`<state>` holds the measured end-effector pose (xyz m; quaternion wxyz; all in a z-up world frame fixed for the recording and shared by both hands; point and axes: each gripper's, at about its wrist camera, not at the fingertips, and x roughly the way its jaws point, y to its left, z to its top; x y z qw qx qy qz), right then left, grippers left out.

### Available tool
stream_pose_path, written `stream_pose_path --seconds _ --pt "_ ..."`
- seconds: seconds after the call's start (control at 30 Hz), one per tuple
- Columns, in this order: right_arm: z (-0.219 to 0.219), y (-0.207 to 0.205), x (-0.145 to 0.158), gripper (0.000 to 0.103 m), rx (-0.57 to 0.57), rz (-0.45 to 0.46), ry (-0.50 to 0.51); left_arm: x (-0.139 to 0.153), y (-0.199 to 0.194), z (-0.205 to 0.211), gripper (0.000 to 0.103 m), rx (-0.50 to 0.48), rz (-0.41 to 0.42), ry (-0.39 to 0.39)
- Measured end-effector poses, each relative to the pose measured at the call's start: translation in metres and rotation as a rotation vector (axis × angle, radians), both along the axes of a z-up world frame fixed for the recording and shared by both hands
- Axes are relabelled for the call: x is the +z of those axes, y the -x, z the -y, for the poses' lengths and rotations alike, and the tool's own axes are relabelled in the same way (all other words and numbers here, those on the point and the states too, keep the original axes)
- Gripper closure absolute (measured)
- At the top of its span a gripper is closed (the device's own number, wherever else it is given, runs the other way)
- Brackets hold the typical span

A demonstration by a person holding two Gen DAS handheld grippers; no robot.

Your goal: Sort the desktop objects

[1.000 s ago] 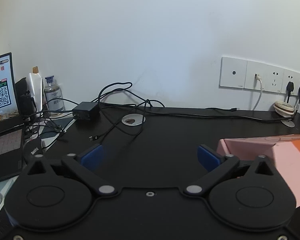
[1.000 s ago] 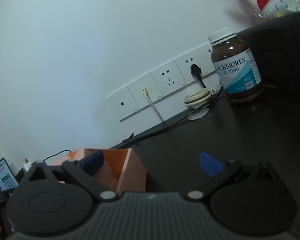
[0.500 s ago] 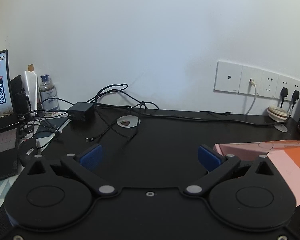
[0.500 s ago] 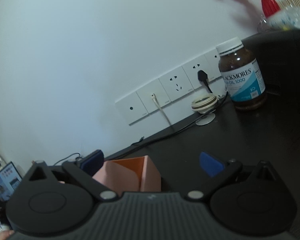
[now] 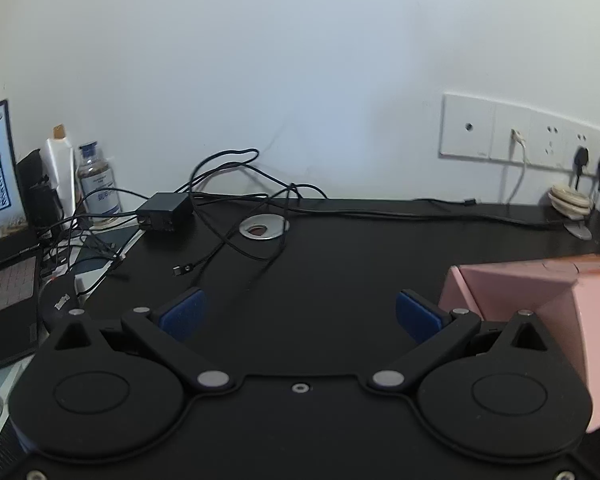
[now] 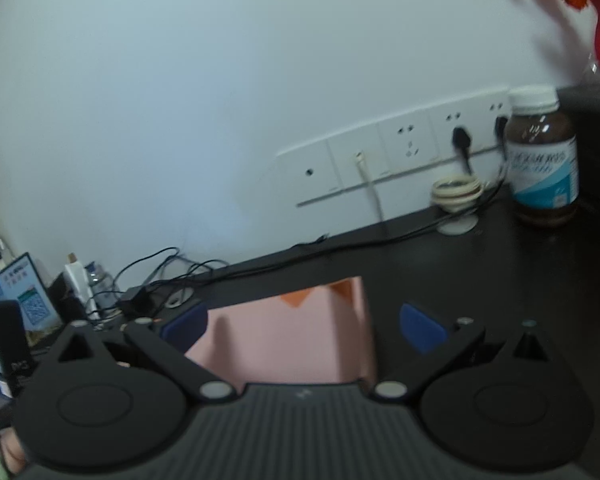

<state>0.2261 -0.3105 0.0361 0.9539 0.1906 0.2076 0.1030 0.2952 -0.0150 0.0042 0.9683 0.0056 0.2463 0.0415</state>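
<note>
Currently the step in hand appears to be the approach to the pink box, the likely container for the sort; no object is held. The right gripper is released, its blue pads spread wide, and the box lies between them and low in the view, with one pad just beside the box's left edge. Contact cannot be confirmed (the right wrist view is blurred). The left gripper is likewise released and empty, over bare desk just left of the box. The next move probably calls for either closing the right gripper across the box to reposition it, or turning away from the box to fetch an item; in the first case the jaws must straddle both walls squarely, since a light open box could skid or tip. Only the right wrist view shows the brown bottle, standing upright to the right of the box and behind it by the sockets, and the orange inner face of the box. Only the left wrist view shows clearly the cables, adapter and small bottle well left of the box.
</note>
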Motion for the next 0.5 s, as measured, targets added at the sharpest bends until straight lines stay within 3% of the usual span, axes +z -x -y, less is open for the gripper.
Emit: stream_pose_path --seconds 0.23,0.5 --pt "0.013 0.009 -0.008 0.001 0.018 -0.087 -0.288 0.015 0.009 -0.022 0.0 0.024 0.071 0.137" --pt "0.021 0.027 -0.026 0.001 0.083 -0.179 -0.519 0.025 0.031 -0.006 0.0 -0.041 0.193 0.099"
